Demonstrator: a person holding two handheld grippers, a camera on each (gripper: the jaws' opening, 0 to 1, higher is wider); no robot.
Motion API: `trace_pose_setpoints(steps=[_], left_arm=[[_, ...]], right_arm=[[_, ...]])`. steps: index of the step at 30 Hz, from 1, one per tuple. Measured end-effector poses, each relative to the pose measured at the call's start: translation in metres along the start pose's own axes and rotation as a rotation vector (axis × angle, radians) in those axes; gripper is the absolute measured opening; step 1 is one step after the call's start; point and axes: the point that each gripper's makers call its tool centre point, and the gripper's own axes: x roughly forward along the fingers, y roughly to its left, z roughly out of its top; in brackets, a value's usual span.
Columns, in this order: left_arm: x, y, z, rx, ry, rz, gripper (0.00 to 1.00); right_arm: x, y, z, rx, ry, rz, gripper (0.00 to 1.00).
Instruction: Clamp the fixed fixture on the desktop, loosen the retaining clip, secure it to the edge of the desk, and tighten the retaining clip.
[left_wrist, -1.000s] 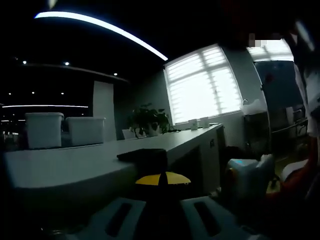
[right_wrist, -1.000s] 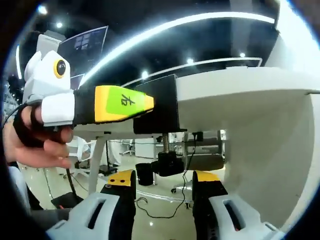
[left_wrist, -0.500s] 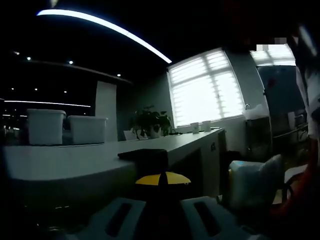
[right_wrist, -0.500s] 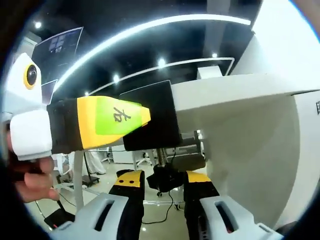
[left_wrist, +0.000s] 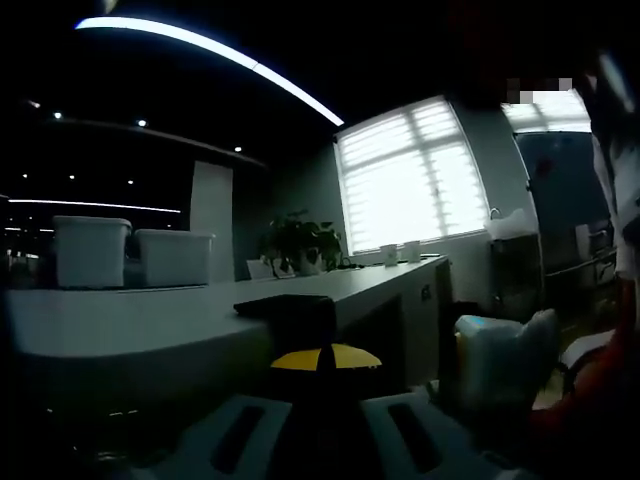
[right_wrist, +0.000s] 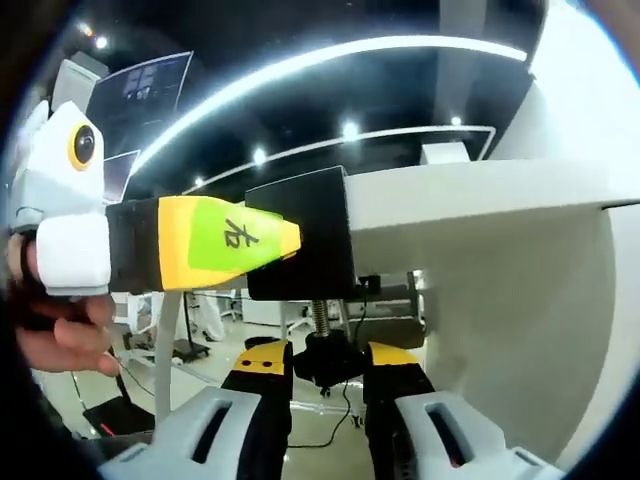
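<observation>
**A:** Your left tongs (right_wrist: 290, 235), the yellow-tipped pair coming in from the left of the right gripper view, are pinching the black C-shaped metal fixture (right_wrist: 300, 235). It sits over the near edge of the white worktop (right_wrist: 470, 200), top plate on the surface. In the left gripper view the same tongs (left_wrist: 325, 357) have their tips pressed together on the fixture (left_wrist: 285, 307), at the near edge of the long white worktop (left_wrist: 150, 325).

**B:** And your right tongs (right_wrist: 325, 362)?

**A:** They're closed around the black round knob (right_wrist: 327, 356) at the bottom of the threaded screw (right_wrist: 319, 318) below the edge. Whether the pads really bite it or only bracket it, I cannot tell.

**B:** So what could go wrong for you here?

**A:** First, slipping. The knob is small and round; if you twist with a light grip, the tongs will probably skid round it and the screw won't turn.

**B:** And the fixture itself?

**A:** If your left tongs ease off before the screw bears on the underside, the fixture could tip or slide off the edge, since until then they are likely all that steadies it.

**B:** Anything else?

**A:** Direction. Turn the wrong way and you loosen it further. Also, pushing sideways on the knob could cock the fixture, so it clamps crooked.
</observation>
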Motion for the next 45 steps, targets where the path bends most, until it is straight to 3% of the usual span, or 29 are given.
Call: trace_pose_setpoints(steps=[6,9,13,18,20,23,28,37,38,45], left_arm=[[0.0,0.0,0.0,0.001,0.001,-0.002,0.01],[0.0,0.0,0.0,-0.003,-0.001,-0.002,0.01],[0.0,0.0,0.0,0.001,0.003,-0.002,0.01],[0.001,0.0,0.0,-0.005,0.0,0.0,0.01],[0.001,0.0,-0.001,-0.004,0.004,-0.002,0.01],[0.002,-0.001,-0.002,-0.001,0.007,-0.004,0.01],[0.002,-0.001,-0.002,-0.003,0.005,-0.002,0.01],[0.002,-0.001,-0.002,0.025,0.012,0.003,0.01],[0.002,-0.001,-0.002,0.025,0.011,0.003,0.01],[0.001,-0.001,-0.002,0.017,0.004,0.001,0.01]], right_arm=[[0.002,0.005,-0.004,-0.043,-0.007,0.19,0.26],[0.003,0.004,-0.005,-0.047,-0.003,0.243,0.25],[0.006,0.003,-0.006,-0.032,0.0,0.288,0.25],[0.006,0.004,-0.006,-0.036,0.009,0.289,0.25],[0.006,0.004,-0.006,-0.028,0.01,0.264,0.26],[0.004,-0.002,-0.005,-0.015,-0.006,0.171,0.28],[-0.008,-0.007,-0.003,0.081,-0.022,0.01,0.44],[-0.012,-0.016,-0.013,-0.018,0.072,-0.247,0.45],[-0.009,-0.017,-0.008,-0.068,0.05,-0.262,0.44],[-0.004,-0.009,-0.002,-0.032,0.028,-0.25,0.33]])
